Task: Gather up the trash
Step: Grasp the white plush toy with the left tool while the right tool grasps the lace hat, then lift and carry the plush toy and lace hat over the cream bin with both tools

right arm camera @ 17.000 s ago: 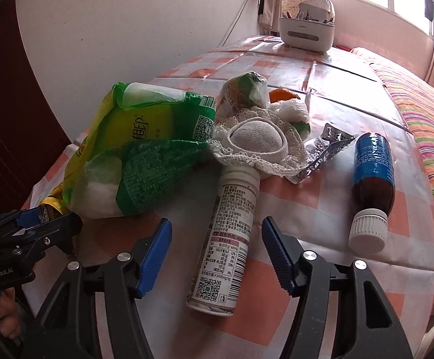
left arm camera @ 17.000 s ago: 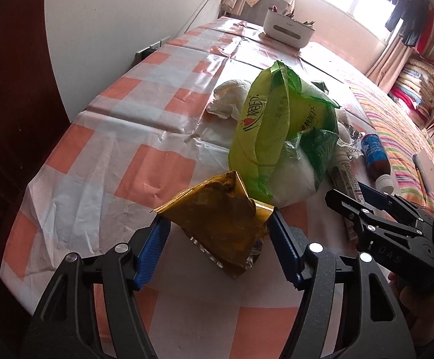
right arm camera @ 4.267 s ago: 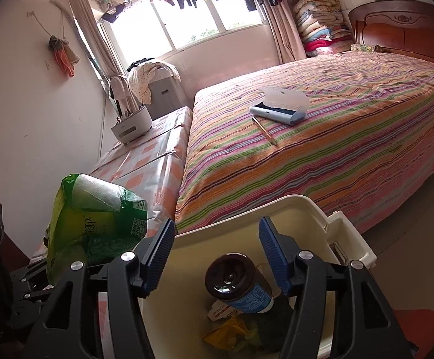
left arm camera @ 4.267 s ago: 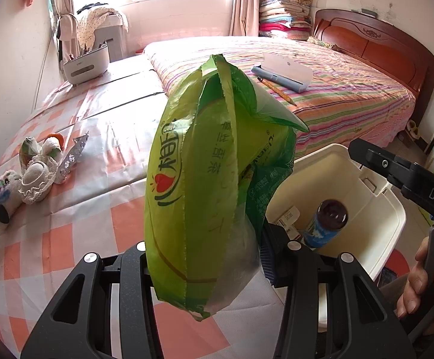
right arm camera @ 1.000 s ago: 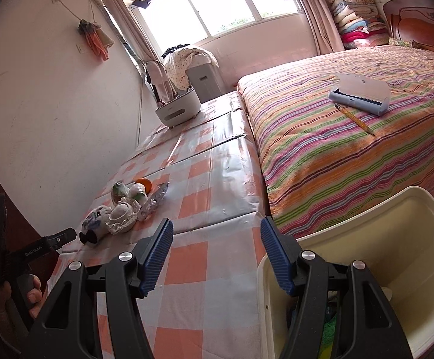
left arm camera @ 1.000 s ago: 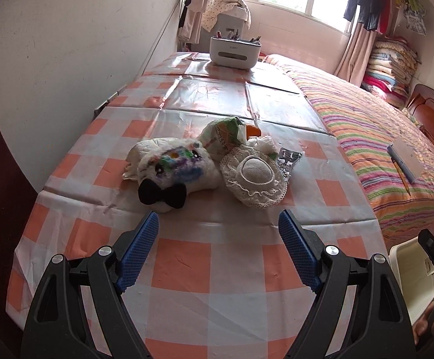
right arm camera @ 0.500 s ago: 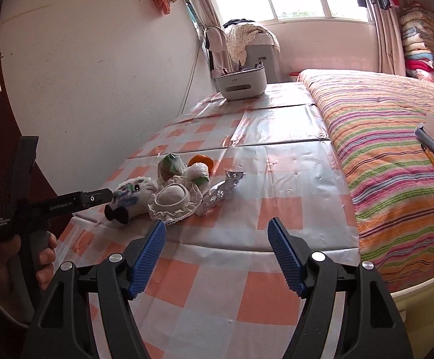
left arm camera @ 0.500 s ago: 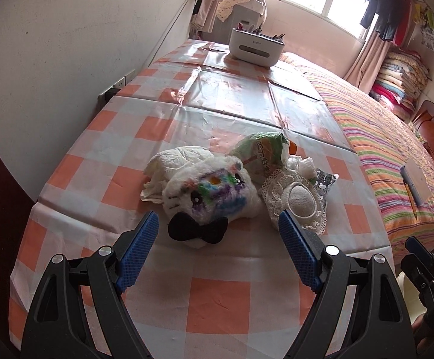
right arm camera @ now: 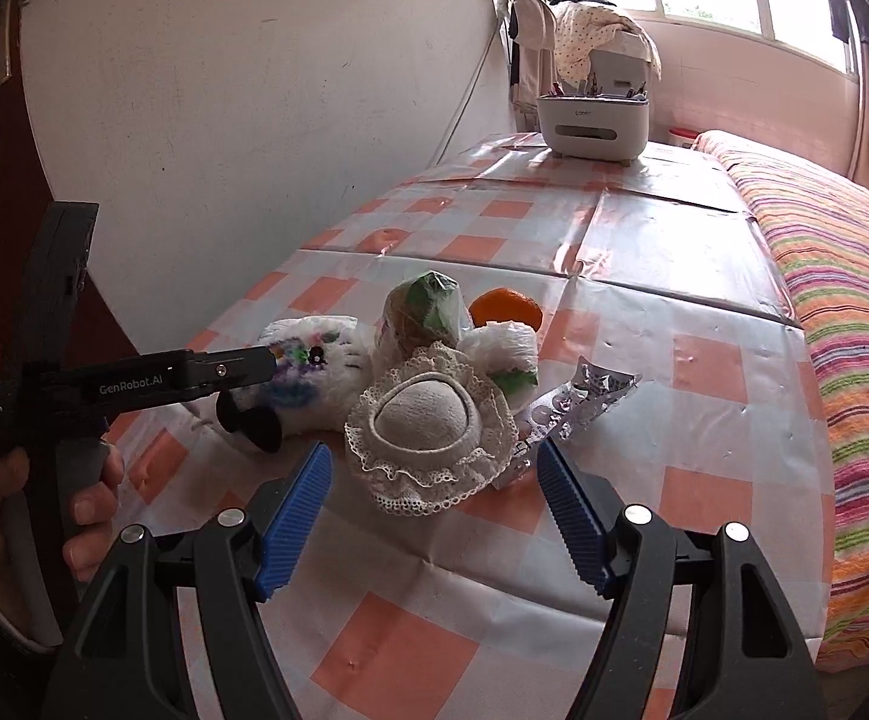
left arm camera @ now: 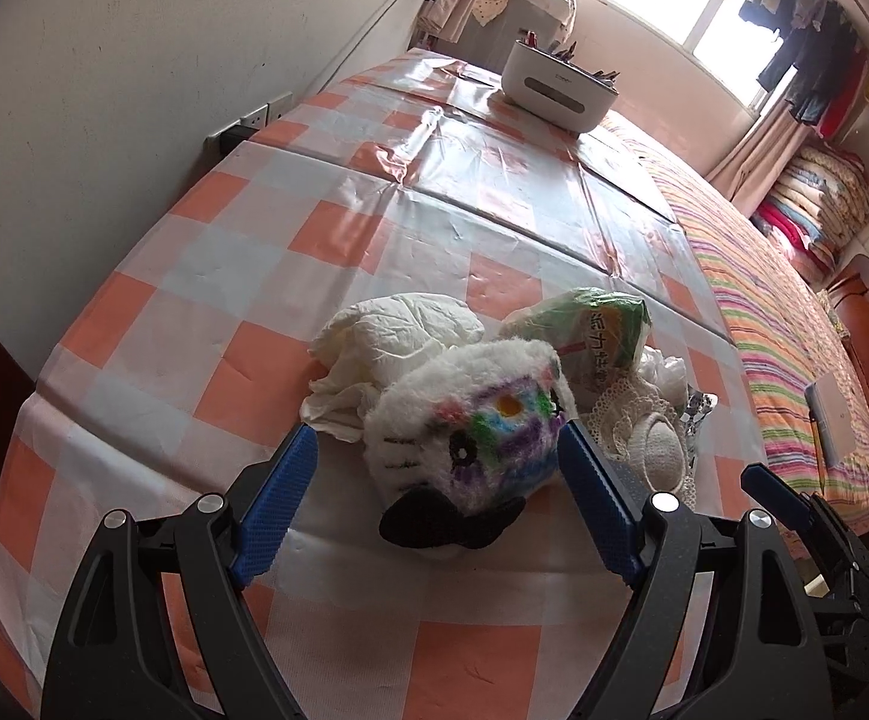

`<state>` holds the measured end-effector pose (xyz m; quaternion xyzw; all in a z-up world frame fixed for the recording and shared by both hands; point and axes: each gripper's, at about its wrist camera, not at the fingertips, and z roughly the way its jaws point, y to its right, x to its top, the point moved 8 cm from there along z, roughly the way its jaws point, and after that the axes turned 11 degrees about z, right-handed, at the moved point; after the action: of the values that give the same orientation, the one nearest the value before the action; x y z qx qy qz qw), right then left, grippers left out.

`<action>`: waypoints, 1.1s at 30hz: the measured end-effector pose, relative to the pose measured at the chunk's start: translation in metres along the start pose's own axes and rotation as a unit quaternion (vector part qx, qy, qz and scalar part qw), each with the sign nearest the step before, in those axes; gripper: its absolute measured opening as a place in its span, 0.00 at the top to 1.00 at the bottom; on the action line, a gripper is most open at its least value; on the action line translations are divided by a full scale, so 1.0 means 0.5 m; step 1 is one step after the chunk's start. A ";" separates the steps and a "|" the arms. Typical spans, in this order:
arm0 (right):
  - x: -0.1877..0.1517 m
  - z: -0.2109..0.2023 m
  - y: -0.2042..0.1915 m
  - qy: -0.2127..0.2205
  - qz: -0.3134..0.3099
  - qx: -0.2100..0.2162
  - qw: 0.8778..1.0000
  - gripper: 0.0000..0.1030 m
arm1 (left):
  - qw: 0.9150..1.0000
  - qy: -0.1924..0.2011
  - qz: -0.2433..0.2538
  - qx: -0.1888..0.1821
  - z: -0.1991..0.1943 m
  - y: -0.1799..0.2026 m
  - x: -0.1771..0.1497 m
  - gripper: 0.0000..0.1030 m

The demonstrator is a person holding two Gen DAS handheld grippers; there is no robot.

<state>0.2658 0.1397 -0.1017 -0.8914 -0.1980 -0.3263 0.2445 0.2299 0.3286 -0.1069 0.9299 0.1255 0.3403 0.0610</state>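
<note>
**Two grippers over the last heap of trash**

Two grippers hang above a checked table (left arm camera: 206,276), both with jaws wide and nothing between the pads.

Landmark: the plush toy (left arm camera: 482,420), white with rainbow patches and a black bow, lying near the table's front edge.

Left gripper (left arm camera: 431,495): its blue pads stand either side of the toy's lower half without pressing on it. In the right wrist view the same gripper (right arm camera: 266,367) reaches in from the left, its tip at the toy's (right arm camera: 314,372) face; a hand (right arm camera: 44,516) grips its handle.

Right gripper (right arm camera: 434,507): it sits to the toy's right, in front of a lace-trimmed cap (right arm camera: 428,426). The cap lies ahead of the pads, not between them. In the left wrist view this gripper (left arm camera: 794,510) shows only as a dark arm at the lower right.

Trash around the toy:
- crumpled white tissue (left arm camera: 392,348), just behind it, touching
- green snack bag (left arm camera: 590,330), behind it and to the right
- an orange (right arm camera: 506,309), behind the bag
- white plastic wad (right arm camera: 506,348), between the orange and the cap
- silver foil wrapper (right arm camera: 578,402), right of the cap, its near end beside the right gripper's right pad

Well behind the toy, at the table's far end, stands a white caddy (left arm camera: 560,90). A striped bed (right arm camera: 854,312) runs along the table's right side.
</note>
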 end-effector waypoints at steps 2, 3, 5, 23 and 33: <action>0.004 0.018 -0.007 -0.007 -0.006 0.004 1.000 0.33 | 1.000 0.000 -0.002 -0.003 0.004 -0.003 0.003 0.21; 0.006 0.028 -0.011 -0.011 -0.011 0.006 1.000 0.33 | 1.000 -0.001 -0.005 -0.005 0.007 -0.004 0.003 0.21; 0.008 0.048 -0.016 -0.016 -0.019 0.001 1.000 0.33 | 1.000 -0.002 -0.009 -0.011 0.013 -0.007 0.004 0.21; -0.006 0.107 -0.011 -0.047 -0.016 -0.006 0.999 0.47 | 1.000 -0.001 -0.009 -0.020 0.036 -0.011 0.002 0.24; -0.006 0.051 0.029 -0.028 0.047 0.013 0.998 0.47 | 0.999 0.009 -0.006 -0.043 0.023 0.000 -0.004 0.59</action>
<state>0.2832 0.1420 -0.1253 -0.9051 -0.1667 -0.2871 0.2656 0.2359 0.3276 -0.1169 0.9225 0.1167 0.3535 0.1017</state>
